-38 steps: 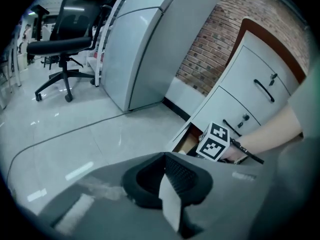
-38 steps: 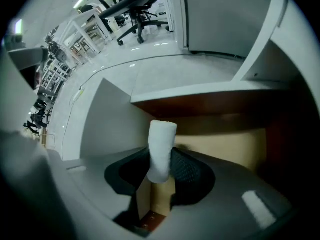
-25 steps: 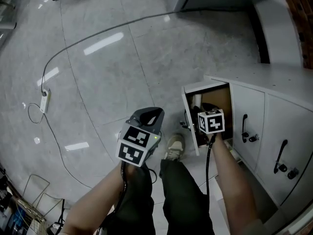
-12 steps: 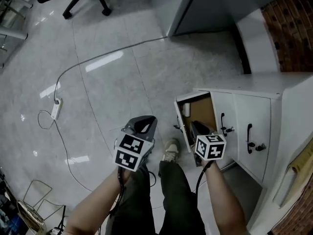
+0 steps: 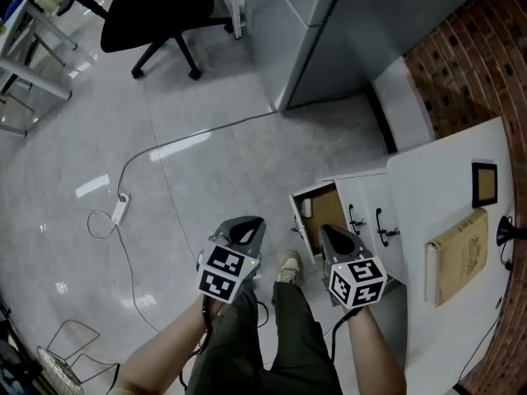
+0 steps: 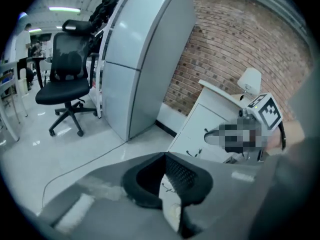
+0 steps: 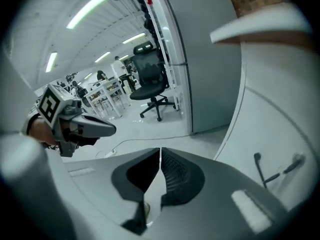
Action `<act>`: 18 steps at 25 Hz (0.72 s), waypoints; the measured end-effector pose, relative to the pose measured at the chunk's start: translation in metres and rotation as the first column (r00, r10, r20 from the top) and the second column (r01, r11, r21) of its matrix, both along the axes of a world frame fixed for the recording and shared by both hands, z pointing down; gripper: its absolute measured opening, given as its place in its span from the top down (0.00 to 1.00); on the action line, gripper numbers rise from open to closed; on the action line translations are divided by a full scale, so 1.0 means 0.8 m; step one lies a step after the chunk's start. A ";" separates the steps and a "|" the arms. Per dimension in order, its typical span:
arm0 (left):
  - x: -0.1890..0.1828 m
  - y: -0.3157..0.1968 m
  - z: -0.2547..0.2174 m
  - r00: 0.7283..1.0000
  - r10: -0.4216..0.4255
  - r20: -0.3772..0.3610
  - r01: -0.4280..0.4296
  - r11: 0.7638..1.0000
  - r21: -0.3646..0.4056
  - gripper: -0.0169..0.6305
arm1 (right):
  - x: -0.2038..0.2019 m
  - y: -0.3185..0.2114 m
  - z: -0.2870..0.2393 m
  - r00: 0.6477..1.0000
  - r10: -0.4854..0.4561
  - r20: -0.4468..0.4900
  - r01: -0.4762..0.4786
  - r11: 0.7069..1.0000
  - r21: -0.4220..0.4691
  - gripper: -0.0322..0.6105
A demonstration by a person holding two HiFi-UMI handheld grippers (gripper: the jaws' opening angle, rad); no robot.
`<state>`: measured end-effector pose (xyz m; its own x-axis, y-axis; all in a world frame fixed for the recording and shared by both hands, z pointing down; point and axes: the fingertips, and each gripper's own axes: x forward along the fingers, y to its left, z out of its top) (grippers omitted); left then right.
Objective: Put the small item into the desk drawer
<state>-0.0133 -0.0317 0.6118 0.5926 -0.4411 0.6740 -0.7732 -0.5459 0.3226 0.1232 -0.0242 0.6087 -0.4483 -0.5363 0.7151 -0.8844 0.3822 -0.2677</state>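
The white desk's low drawer (image 5: 298, 220) stands open, showing a brown inside. A small pale thing (image 5: 307, 207) sits at its far left corner. My right gripper (image 5: 329, 233) hangs just in front of the opening, outside it. Its jaws are closing, the tips almost touching, with nothing between them (image 7: 160, 150). My left gripper (image 5: 249, 223) is held left of the drawer above the floor, jaws together and empty (image 6: 164, 156). Each gripper appears in the other's view: the left gripper (image 7: 75, 126) and the right gripper's marker cube (image 6: 265, 111).
A book (image 5: 453, 257) and a small frame (image 5: 484, 183) lie on the desk top (image 5: 436, 179). Two handled doors (image 5: 370, 220) are beside the drawer. A tall grey cabinet (image 5: 346, 23), an office chair (image 5: 160, 11) and a power strip (image 5: 120, 210) with cable stand around. My shoe (image 5: 289, 268) is below.
The right gripper has drawn back out of the drawer toward my body. The head view has lifted and pulled away, so the desk top and the chair now show. The left gripper hardly moved.
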 end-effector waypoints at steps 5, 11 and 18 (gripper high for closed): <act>-0.009 -0.001 -0.121 1.000 0.014 -0.024 -0.011 0.995 0.102 0.97 | -0.024 0.006 -0.137 0.999 -0.010 0.047 0.005 0.993 0.120 0.94; -0.023 0.003 -0.274 0.998 0.011 -0.062 0.003 0.974 0.226 0.97 | -0.048 0.020 -0.290 0.997 -0.035 0.074 0.016 0.970 0.244 0.94; -0.030 0.012 -0.459 0.991 0.009 -0.134 0.042 0.926 0.376 0.97 | -0.077 0.038 -0.469 0.988 -0.120 0.101 0.074 0.926 0.369 0.94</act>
